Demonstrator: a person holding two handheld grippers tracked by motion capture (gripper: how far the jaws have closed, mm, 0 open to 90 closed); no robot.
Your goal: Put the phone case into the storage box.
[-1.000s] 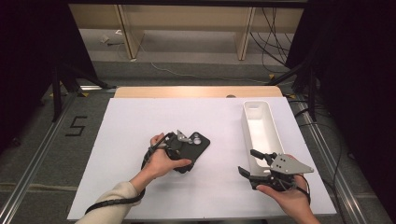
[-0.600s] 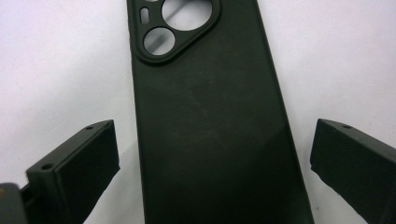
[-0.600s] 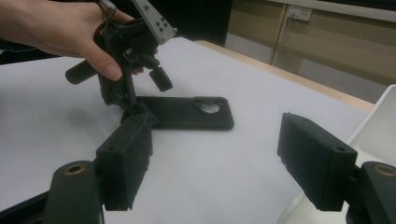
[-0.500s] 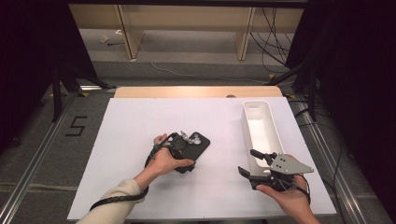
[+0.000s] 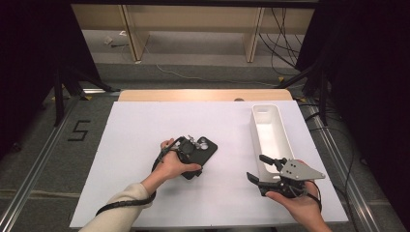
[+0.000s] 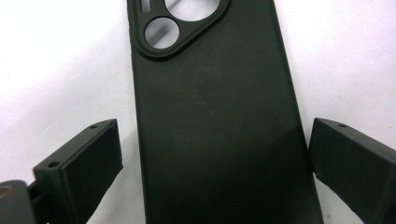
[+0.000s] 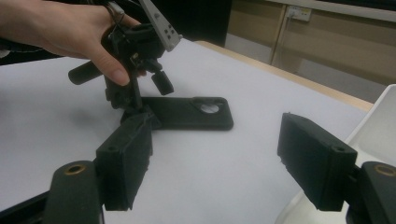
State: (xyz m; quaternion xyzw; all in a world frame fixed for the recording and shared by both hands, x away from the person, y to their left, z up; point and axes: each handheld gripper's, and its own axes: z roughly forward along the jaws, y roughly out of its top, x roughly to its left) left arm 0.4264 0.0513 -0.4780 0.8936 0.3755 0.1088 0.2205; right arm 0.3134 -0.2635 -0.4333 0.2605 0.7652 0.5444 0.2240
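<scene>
desk (image 5: 145, 145): white top; carries everything here; its far edge meets a bare wooden strip

bin (image 5: 272, 140): long white tub along the right edge of the desk, long axis running near to far; nothing seen inside; its near end lies just beside the right gripper

phone case (image 5: 200, 155): dark, flat on the desk near the middle, back up, camera cut-outs toward the far right end; long axis slanting from the near left to the far right; in the left gripper view (image 6: 219, 121) it runs straight up between the 2 jaws

left gripper (image 5: 186, 153): held from above, pointing down over the near end of the case; jaws apart, 1 on each long side of the case with a thin gap showing at both, so nothing is clamped yet

right gripper (image 5: 263, 169): at the near right corner of the desk, jaws wide apart with nothing between them, aimed toward the case (image 7: 187, 114) well off to its left

key relation: the case lies right under the left gripper, its width across the jaw gap, its length along the camera's line; the left hand (image 5: 171, 164) is far nearer than the right

next move, as I judge it: squeeze across the narrow width, then lift; the bin lies to the right
</scene>
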